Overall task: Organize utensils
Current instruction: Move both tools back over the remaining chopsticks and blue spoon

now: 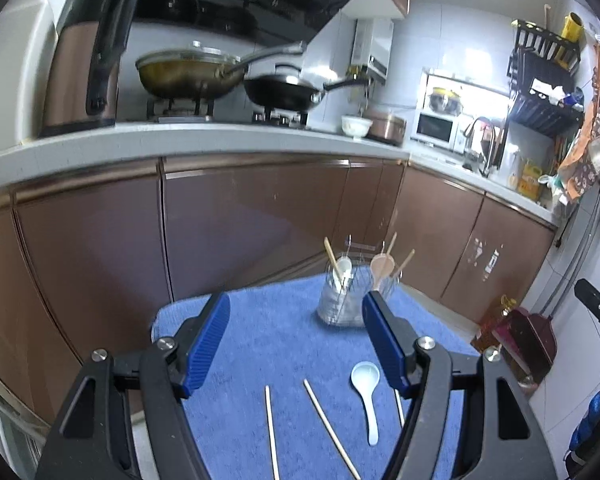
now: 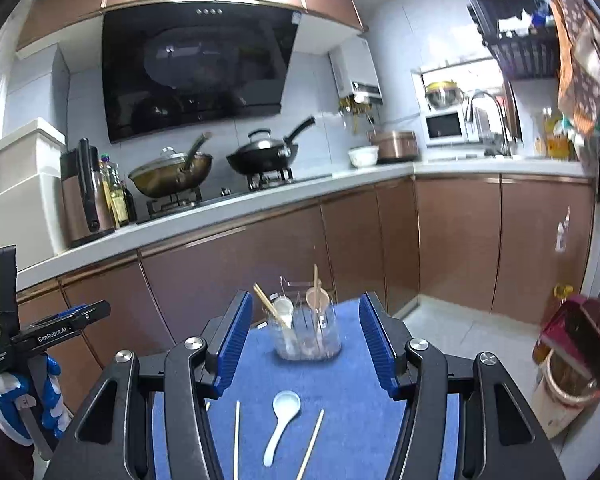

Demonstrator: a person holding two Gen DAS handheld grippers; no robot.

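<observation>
Partly behind right finger [image 1: 386,340], one chopstick [image 1: 399,406] on blue mat [image 1: 268,344].

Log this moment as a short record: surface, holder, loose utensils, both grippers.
surface: blue mat
holder: clear holder at the mat's far end, already containing chopsticks, a white spoon and a beige spoon
loose spoon: white spoon lying flat, bowl toward the holder
loose chopsticks: chopsticks lying on both sides of the loose spoon
left gripper: open, nothing between its pads
right gripper: open, nothing between its pads
</observation>
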